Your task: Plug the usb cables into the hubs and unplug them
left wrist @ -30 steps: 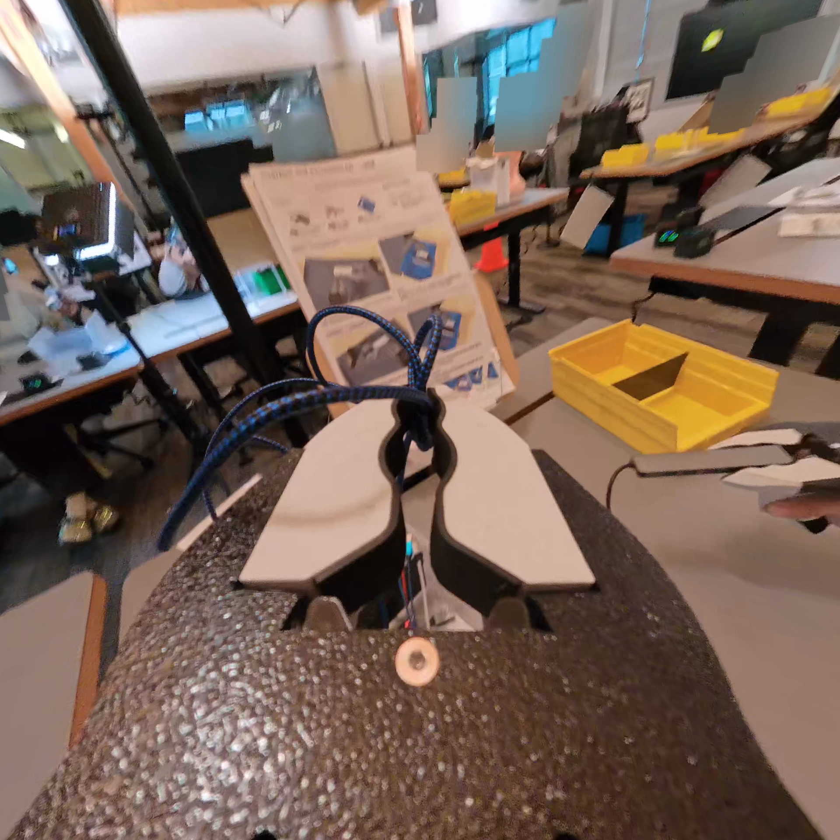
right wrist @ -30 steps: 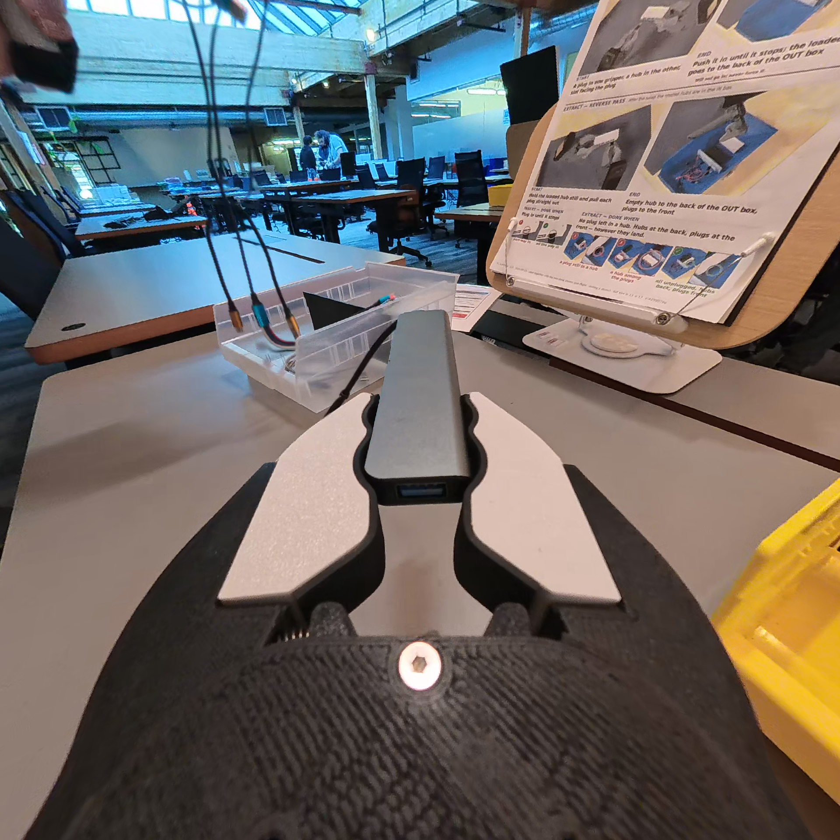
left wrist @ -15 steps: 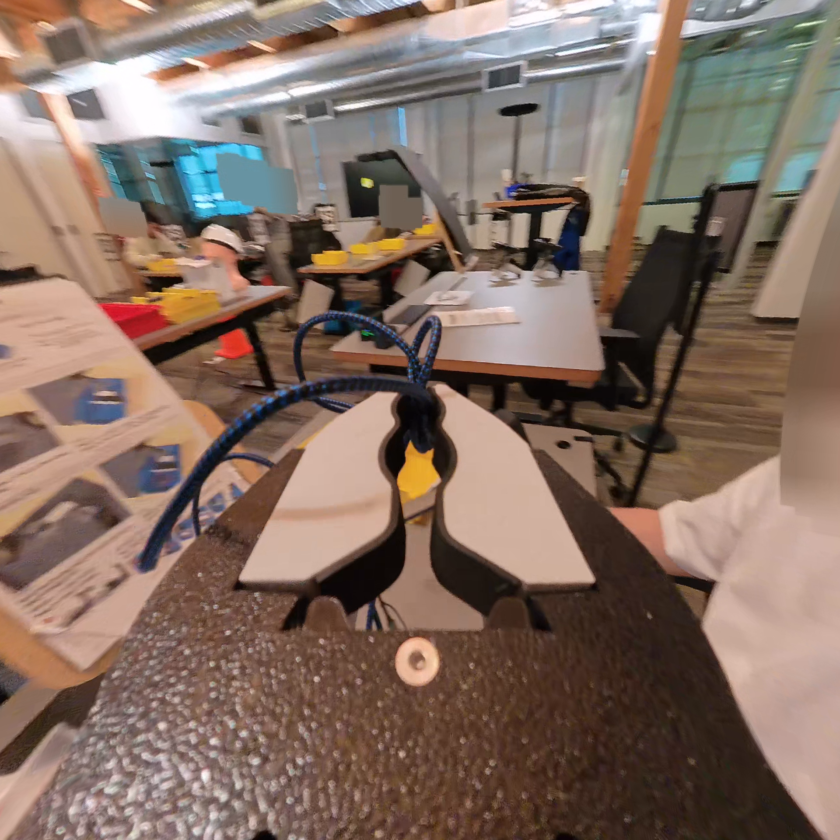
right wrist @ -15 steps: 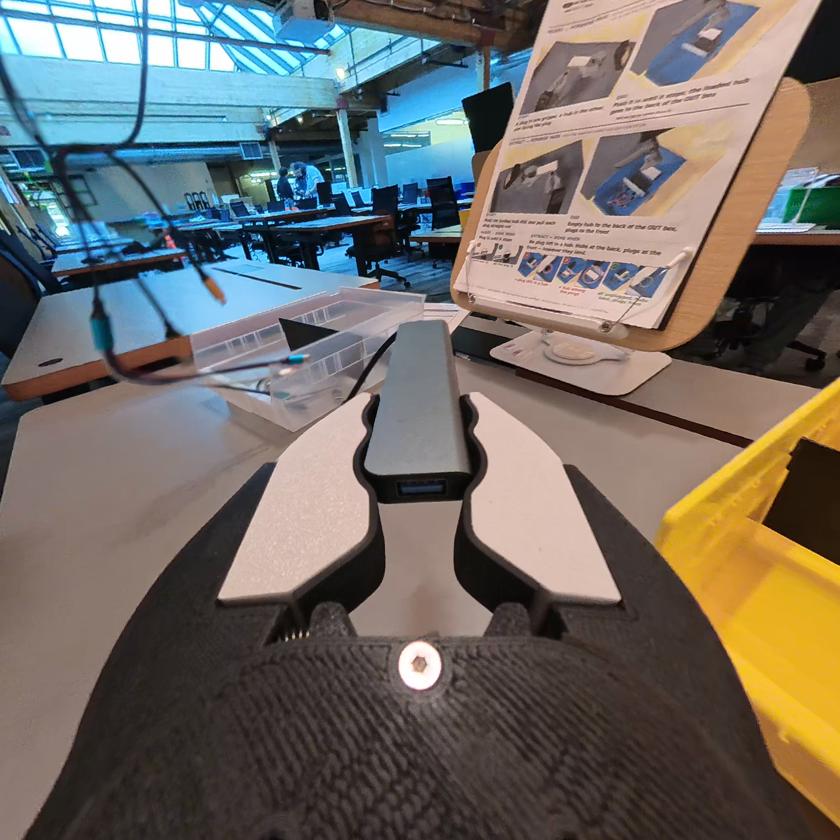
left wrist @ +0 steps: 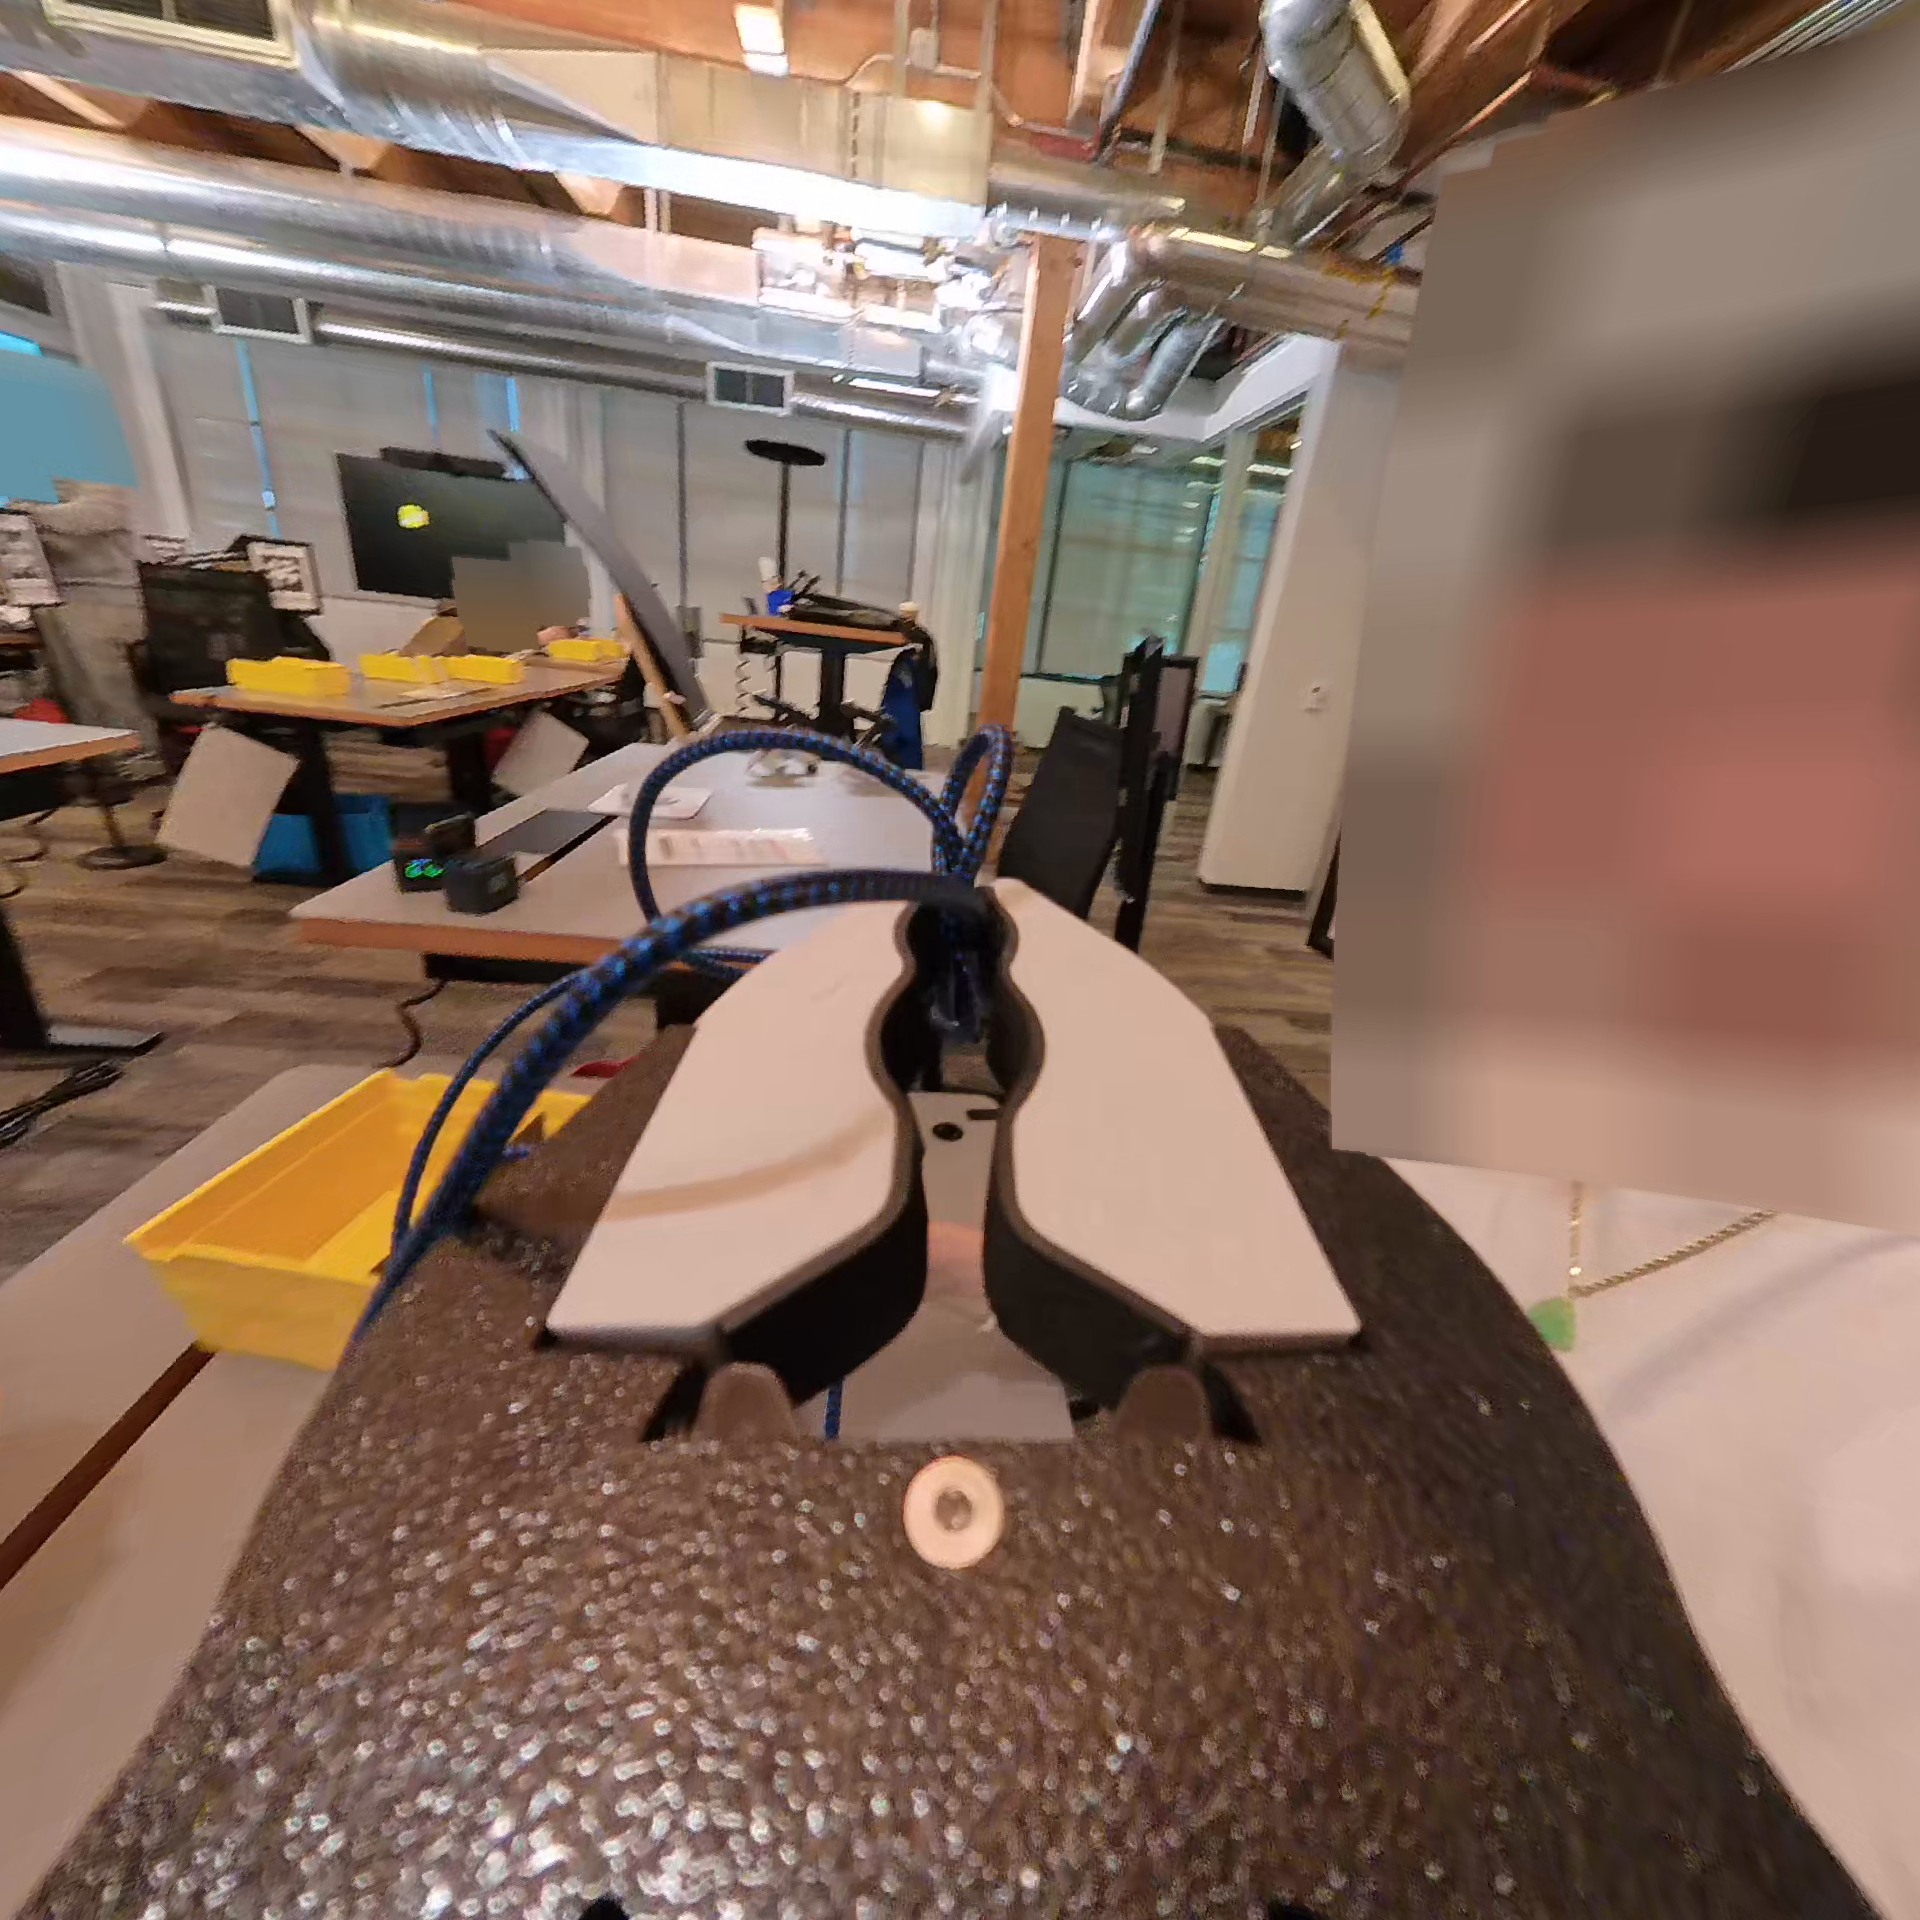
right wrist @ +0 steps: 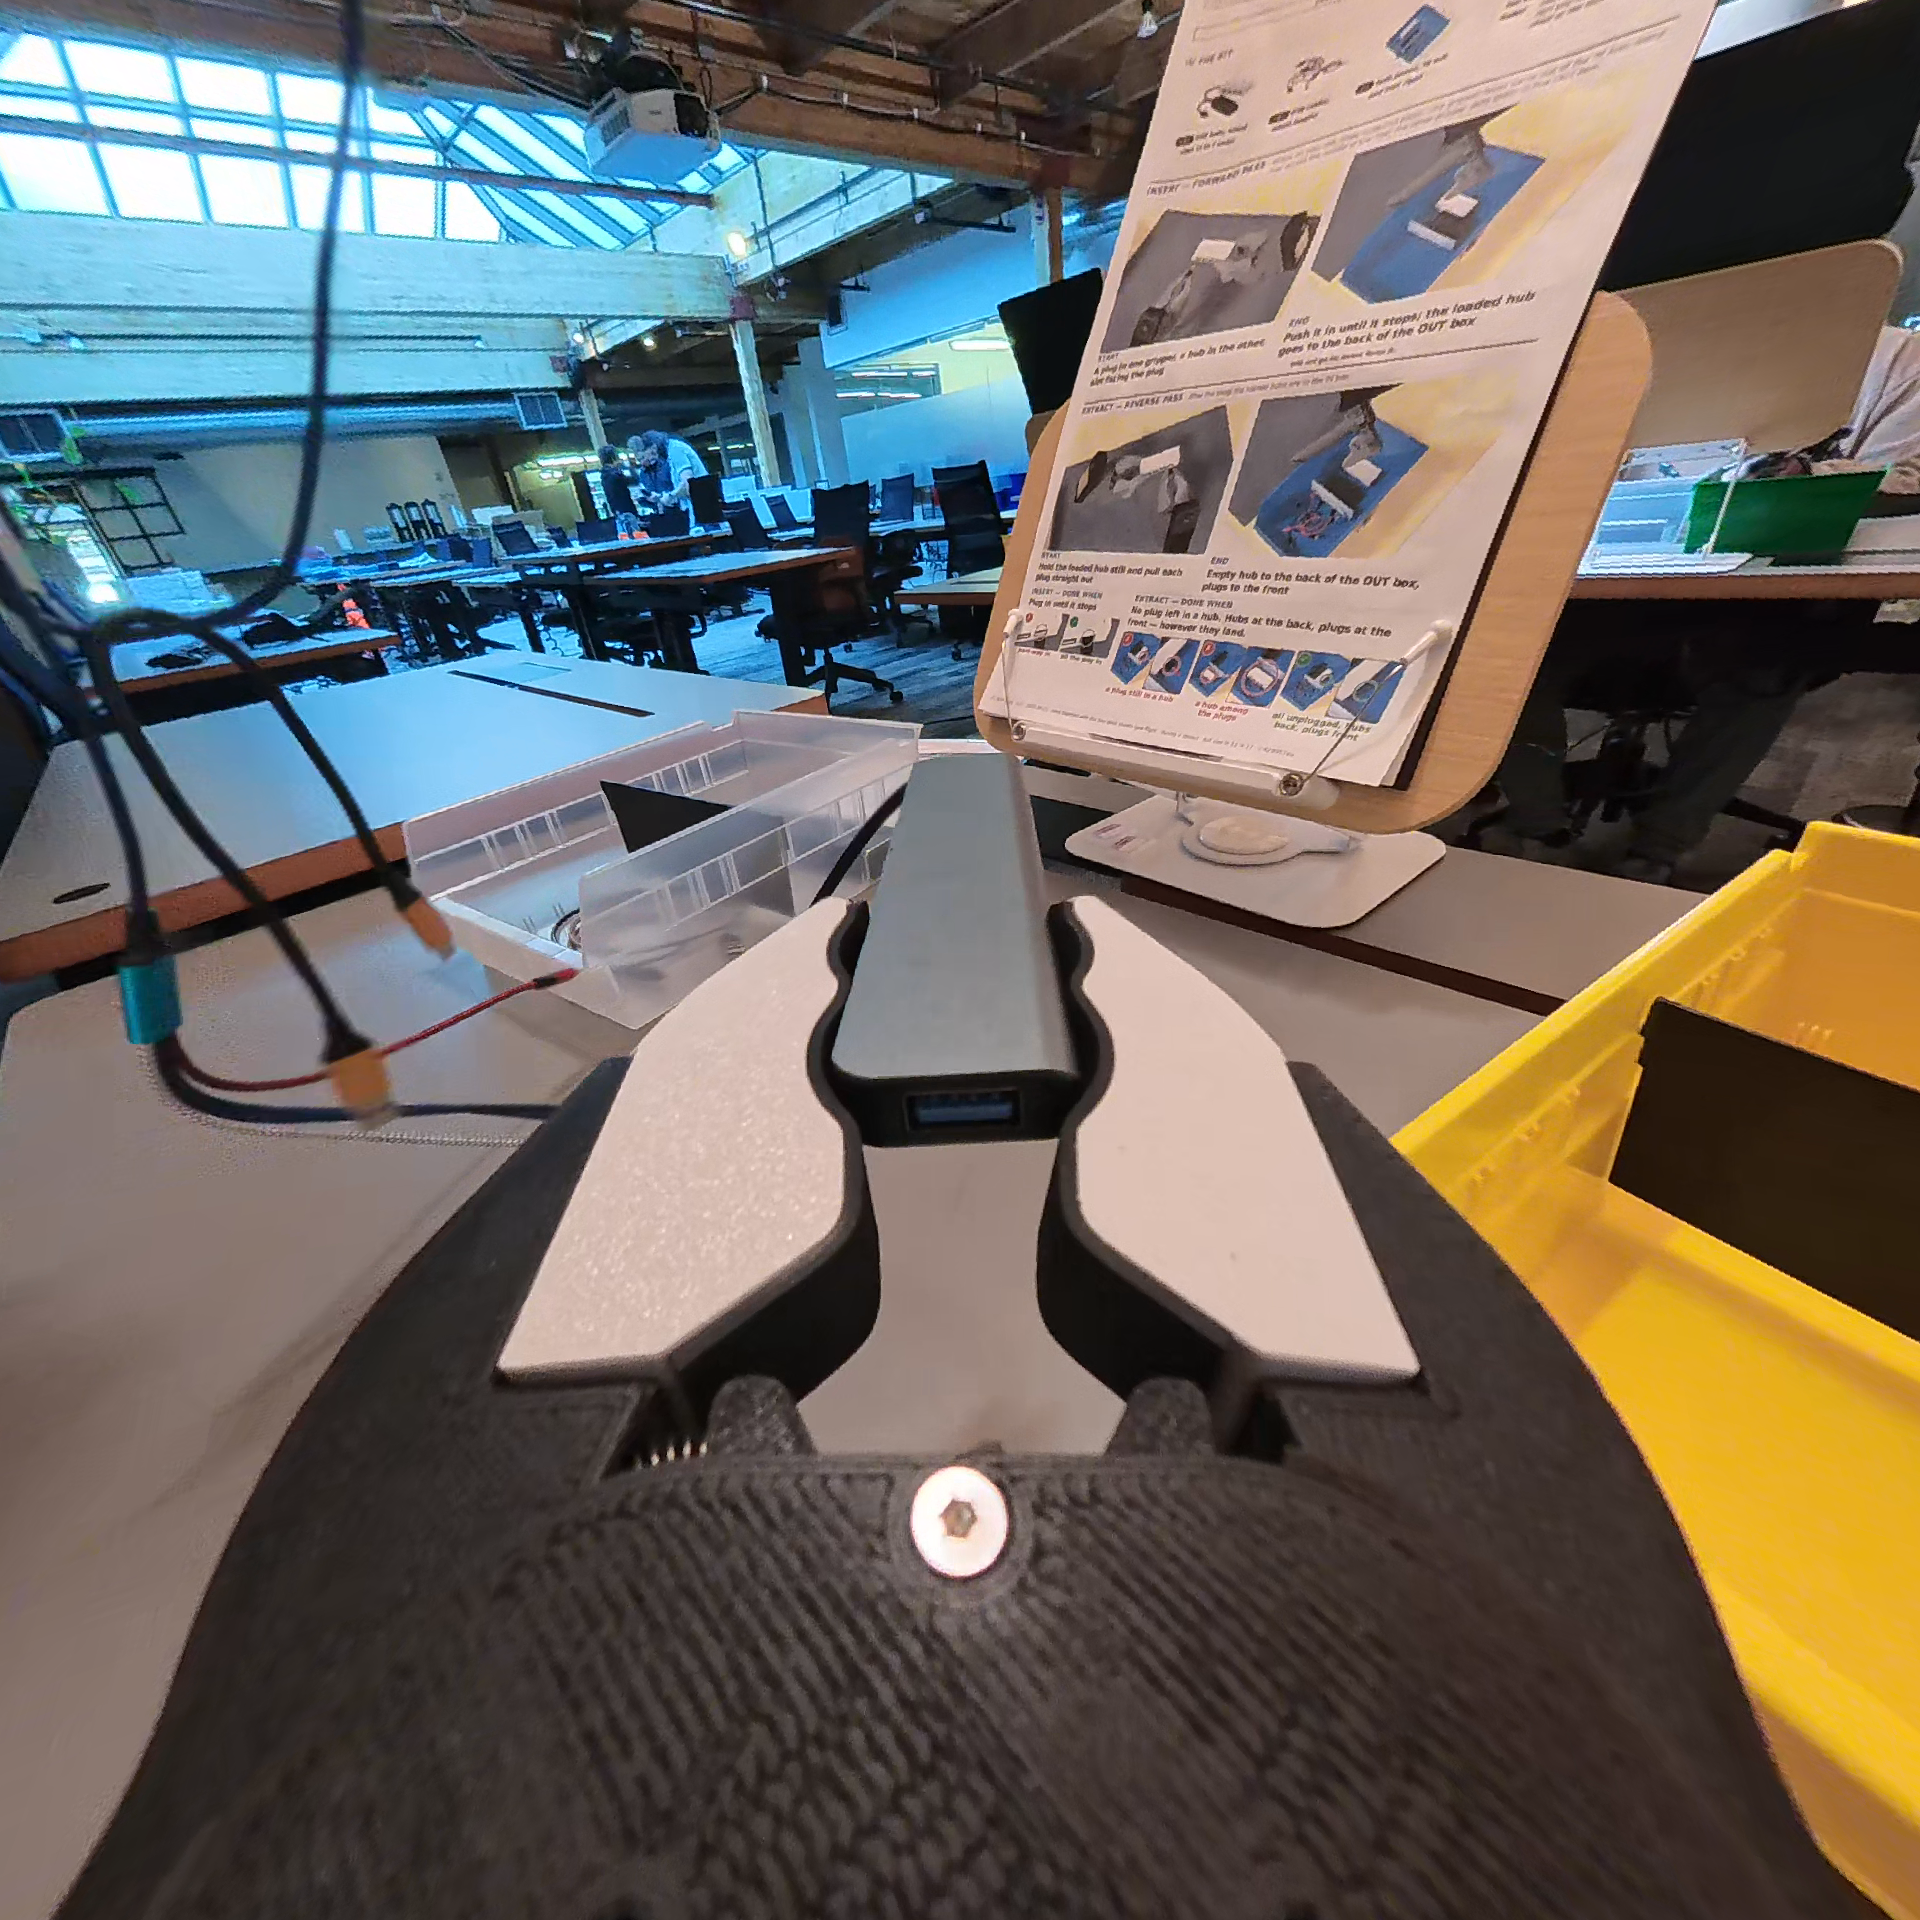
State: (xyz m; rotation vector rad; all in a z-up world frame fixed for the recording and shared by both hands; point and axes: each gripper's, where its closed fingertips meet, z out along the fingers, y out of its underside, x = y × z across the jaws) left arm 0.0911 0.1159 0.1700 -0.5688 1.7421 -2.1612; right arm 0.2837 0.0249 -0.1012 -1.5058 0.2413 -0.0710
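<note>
Right wrist view shows the right tongs (right wrist: 956, 997) pinching the grey hub (right wrist: 961, 935) at frame centre, its port open, while the left tongs (left wrist: 951, 935) clamp a bundle of blue braided cables (left wrist: 727, 914), so a plug must next be singled out and aligned.

Each camera sat just behind its own gripper, looking forward along the fingers. The left wrist view was raised above the yellow bin (left wrist: 281, 1236), facing level across the room beyond it, with a person's white shirt (left wrist: 1714, 1455) close on its right. The right wrist view hovered low over the counter (right wrist: 208, 1299), close beside that yellow bin (right wrist: 1704, 1351), facing the instruction stand (right wrist: 1309, 436) behind it. Both views shared the bin.
</note>
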